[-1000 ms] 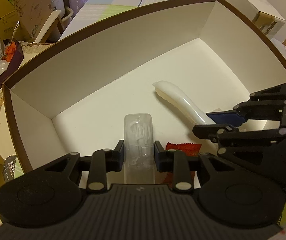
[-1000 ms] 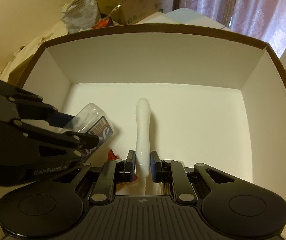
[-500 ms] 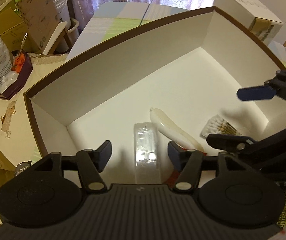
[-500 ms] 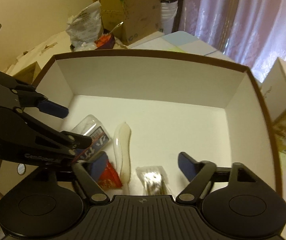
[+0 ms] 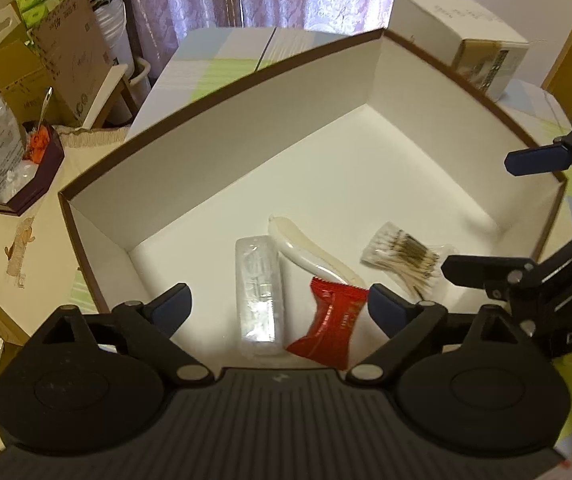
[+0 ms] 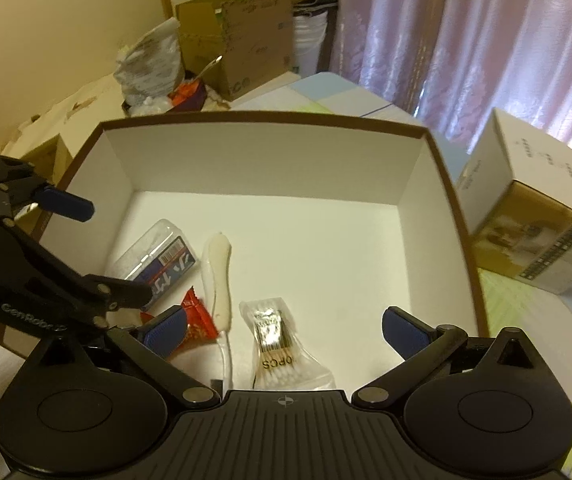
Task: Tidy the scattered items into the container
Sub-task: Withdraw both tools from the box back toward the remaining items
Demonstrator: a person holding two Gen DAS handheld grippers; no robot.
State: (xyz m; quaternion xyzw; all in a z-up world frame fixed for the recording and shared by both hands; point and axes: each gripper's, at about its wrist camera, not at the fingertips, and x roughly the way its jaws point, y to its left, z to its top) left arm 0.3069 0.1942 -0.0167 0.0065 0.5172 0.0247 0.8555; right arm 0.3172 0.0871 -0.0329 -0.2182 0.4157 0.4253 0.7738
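A white-lined box with a brown rim holds four items. On its floor lie a clear plastic case, a white curved tool, a red packet and a bag of cotton swabs. My left gripper hangs open above the case and the packet, holding nothing. My right gripper is open above the swab bag, also empty. Each gripper shows in the other's view, the right one and the left one.
A white and gold carton stands beside the box on the right. Cardboard boxes, a plastic bag and a dark tray with orange bits crowd the left side. Curtains hang behind.
Both grippers opened and rose above the box. The clear case dropped from the left gripper and the white tool from the right; both now lie on the box floor.
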